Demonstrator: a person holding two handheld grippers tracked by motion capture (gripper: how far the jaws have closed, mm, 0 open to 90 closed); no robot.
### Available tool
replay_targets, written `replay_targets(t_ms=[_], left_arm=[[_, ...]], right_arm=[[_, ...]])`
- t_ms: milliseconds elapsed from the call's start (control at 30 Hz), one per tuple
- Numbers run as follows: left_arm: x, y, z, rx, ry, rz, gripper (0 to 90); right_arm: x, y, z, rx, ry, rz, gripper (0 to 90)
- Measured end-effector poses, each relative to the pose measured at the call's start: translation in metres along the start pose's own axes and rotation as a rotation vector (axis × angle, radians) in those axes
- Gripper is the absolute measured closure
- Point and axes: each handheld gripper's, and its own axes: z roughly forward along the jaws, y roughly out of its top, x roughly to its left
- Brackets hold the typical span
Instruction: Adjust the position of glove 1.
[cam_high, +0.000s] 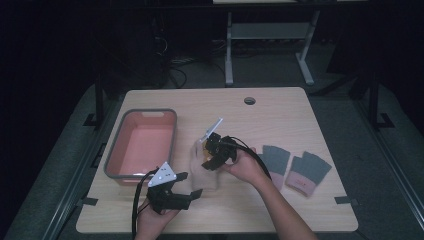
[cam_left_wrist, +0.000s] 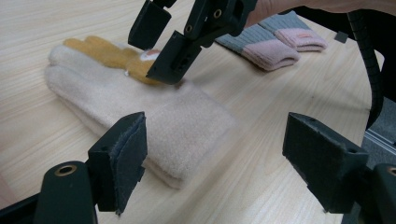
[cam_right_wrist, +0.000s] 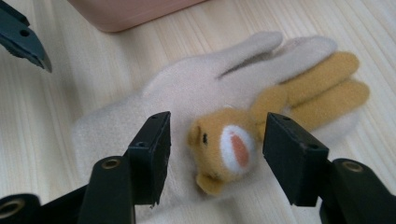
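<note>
right gripper view: right gripper (cam_right_wrist: 212, 149) tilts down, jaws parted astride the cream glove's (cam_right_wrist: 187, 93) bear; left gripper (cam_left_wrist: 212, 154) gapes level.

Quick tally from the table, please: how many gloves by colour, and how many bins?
Cream gloves with a tan animal patch: 1 seen (looks like a stacked pair, cannot tell)
Grey-and-pink gloves: 2, one beside the other
Pink bin: 1
Total: 4
</note>
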Motion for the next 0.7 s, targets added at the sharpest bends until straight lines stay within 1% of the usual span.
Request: replay_targets(t_ms=[67,167,233,367,433,567,700], left_arm=[[0.000,0.000,-0.001,-0.001,0.001,-0.001,21.8],[0.000,0.000,-0.001,-0.003,0.001,0.002,21.8],[0.001,0.000,-0.002,-0.006,0.000,0.002,21.8],[0.001,0.000,-0.003,-0.008,-0.001,-0.004,21.8],[0.001,0.000,-0.003,-0.007,-0.001,0.004,21.8],[0.001,0.000,-0.004,-0.008,-0.002,0.002,21.8],[0.001,0.000,-0.004,-0.010,-0.004,0.004,21.8]], right_arm=[[0.001,0.002,-0.001,-0.014,-0.003,-0.014,40.7],[0.004,0.006,-0.001,-0.037,-0.002,-0.022,40.4],[0.005,0.009,0.002,-0.042,0.000,-0.033,40.3],[0.007,0.016,0.010,-0.014,0.005,-0.052,39.0],[0.009,0.021,0.013,-0.006,0.002,-0.065,38.6],[0.010,0.028,0.022,0.025,0.013,-0.068,37.9],[0.012,0.030,0.033,0.058,-0.005,-0.080,35.3]])
